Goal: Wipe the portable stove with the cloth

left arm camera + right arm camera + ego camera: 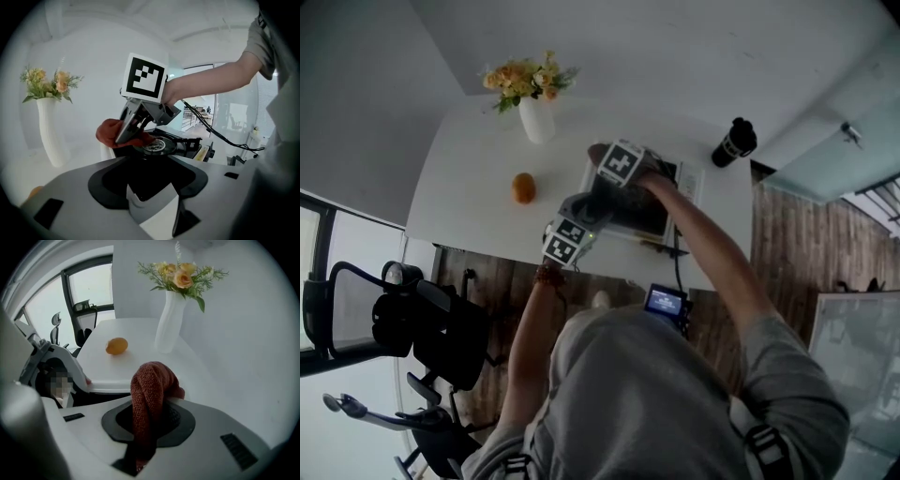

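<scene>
Two tongs (586,208) (123,137), one cloth (149,394), one stove (161,146), one vase (168,322), one fruit (116,346), one bottle (733,142)

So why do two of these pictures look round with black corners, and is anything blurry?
Left gripper view and right gripper view: wide-angle, so dark corners and bowed lines, like the window frame. Right gripper view: the cloth is sharp, its lowest part dim. Head view: soft, greyish, even light on the table, no glare.

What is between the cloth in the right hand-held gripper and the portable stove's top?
Nothing visible. The right hand-held gripper holds the cloth right at the burner of the portable stove, with no object between them. The vase and orange fruit stand off to the side on the table.
</scene>
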Tool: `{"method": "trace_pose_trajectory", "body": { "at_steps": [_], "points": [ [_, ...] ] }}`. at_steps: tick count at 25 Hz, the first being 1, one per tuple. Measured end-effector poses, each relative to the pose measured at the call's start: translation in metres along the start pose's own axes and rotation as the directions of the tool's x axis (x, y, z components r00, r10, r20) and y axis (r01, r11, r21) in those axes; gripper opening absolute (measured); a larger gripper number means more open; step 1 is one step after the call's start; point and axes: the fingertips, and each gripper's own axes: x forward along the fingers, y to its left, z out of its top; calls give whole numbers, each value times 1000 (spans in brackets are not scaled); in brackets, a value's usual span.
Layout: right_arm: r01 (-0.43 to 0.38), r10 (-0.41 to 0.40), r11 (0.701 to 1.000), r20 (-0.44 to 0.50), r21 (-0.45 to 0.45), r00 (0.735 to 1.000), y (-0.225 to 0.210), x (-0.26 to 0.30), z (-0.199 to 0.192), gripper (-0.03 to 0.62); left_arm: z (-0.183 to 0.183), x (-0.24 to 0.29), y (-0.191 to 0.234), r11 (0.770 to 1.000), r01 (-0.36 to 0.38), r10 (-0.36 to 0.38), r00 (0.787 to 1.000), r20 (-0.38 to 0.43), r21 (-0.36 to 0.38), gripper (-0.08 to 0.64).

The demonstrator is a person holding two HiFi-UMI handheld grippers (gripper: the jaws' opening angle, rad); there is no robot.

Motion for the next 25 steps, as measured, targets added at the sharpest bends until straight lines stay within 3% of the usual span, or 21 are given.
{"method": "trace_pose_trajectory", "body": {
  "at_steps": [8,14,17,21,25],
  "points": [
    [-11,11,998,-10,-56,1000,13,6,6,66,-5,-3,8,998,-11,12,1000,15,-61,250],
    [-83,83,996,-2,-40,997,29,4,9,66,-5,-6,8,997,-9,11,1000,26,-79,250],
    [-158,161,985,43,-66,986,46,7,18,66,-11,-5,7,997,-8,8,1000,-1,-77,251],
    [-204,207,975,26,-88,978,63,5,16,64,-22,-5,11,996,-9,8,1000,-7,-93,256],
    [-168,171,979,18,-115,985,68,2,14,66,-23,-7,11,991,13,-11,1000,14,-136,256]
  ]
}}
